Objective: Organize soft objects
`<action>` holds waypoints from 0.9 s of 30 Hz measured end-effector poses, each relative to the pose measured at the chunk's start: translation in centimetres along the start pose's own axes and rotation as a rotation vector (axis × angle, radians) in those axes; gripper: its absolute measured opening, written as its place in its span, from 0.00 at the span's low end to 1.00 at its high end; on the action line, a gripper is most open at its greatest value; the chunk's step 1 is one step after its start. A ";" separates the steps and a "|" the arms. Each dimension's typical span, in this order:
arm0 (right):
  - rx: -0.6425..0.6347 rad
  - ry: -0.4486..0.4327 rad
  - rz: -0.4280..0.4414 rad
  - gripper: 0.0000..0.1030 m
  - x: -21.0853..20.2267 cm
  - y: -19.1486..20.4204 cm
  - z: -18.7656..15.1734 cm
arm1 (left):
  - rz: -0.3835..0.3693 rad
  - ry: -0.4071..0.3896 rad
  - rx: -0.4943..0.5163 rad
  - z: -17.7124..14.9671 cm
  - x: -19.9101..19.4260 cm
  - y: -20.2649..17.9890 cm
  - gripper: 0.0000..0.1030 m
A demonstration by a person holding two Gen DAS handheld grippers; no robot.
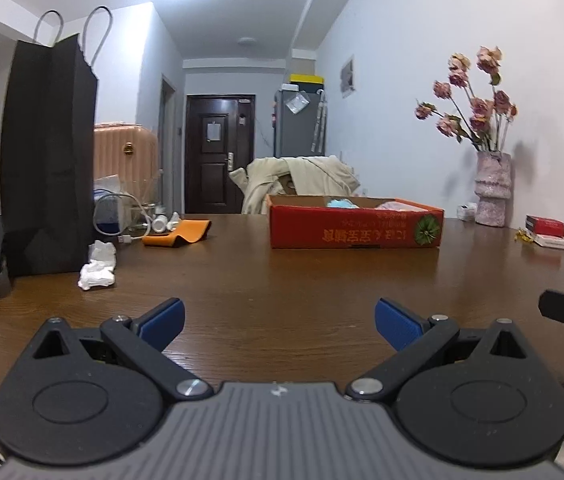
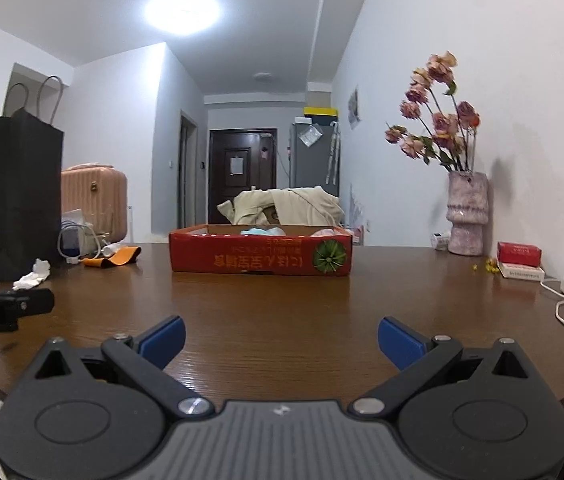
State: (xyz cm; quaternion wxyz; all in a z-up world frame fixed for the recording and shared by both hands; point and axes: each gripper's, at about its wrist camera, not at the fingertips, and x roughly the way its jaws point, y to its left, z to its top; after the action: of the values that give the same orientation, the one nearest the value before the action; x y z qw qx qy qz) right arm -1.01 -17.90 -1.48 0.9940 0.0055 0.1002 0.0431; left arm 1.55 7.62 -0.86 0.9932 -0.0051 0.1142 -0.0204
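Left tongs [image 1: 278, 320], right tongs [image 2: 281, 338] spread wide, empty, facing red box [image 1: 356, 228].

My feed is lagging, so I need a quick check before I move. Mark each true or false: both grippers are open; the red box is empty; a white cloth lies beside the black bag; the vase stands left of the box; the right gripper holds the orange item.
1. Both grippers open: true. The left gripper and right gripper hold nothing.
2. Red box empty: false. Light blue and pink items show inside.
3. White cloth beside the black bag: true.
4. Vase left of the box: false. It stands right.
5. Right gripper holds the orange item: false. It lies on the table.
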 end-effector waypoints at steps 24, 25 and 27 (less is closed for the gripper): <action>0.046 0.041 -0.052 1.00 1.2 -1.1 -0.2 | 0.000 0.003 0.002 0.4 0.3 0.2 1.00; 0.045 0.043 -0.052 1.00 1.2 -1.0 -0.2 | 0.001 0.004 0.002 0.5 0.3 0.2 1.00; 0.046 0.044 -0.055 1.00 1.2 -1.1 -0.3 | 0.002 0.004 0.000 0.5 0.3 0.2 1.00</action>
State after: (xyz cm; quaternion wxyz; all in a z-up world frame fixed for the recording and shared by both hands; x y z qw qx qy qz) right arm 0.16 -18.88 -1.98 0.9920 0.0248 0.1230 0.0137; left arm 1.99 7.82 -0.41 0.9930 -0.0047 0.1163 -0.0196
